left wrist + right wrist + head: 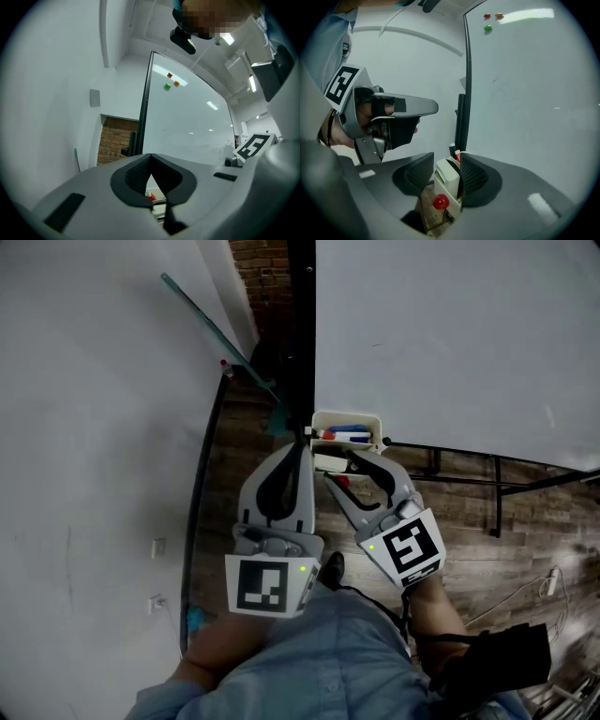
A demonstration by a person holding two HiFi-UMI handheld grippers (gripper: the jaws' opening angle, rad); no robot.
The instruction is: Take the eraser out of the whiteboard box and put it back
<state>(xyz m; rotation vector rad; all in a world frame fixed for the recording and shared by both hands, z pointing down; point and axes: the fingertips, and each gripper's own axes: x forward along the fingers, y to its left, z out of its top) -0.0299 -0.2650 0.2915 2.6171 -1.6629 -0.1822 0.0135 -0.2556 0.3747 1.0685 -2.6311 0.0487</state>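
Whiteboard [450, 334] [187, 122] [525, 93], standing upright on a black frame, with coloured magnets [167, 86] [488, 28] near its upper corner. Whiteboard box [347, 418], white, fixed at the board's lower corner beside the black edge post, with red and blue markers [349, 435] lying in it. Eraser [328, 462] [446, 180], a white block with a dark underside, sits just at the near side of the box; whether it rests in the box or clear of it cannot be told. Right gripper [339, 468] [446, 171]: jaws parted around the eraser, one pad against its dark face, a gap showing at the other pad. A small red knob [440, 202] shows just below the eraser. Left gripper [305, 439] [150, 157]: jaws closed tip to tip with nothing between them, pointing at the board's edge post right beside the box. Wooden floor [525, 521] beneath; brick wall [272, 263] [117, 140] past the board's edge.
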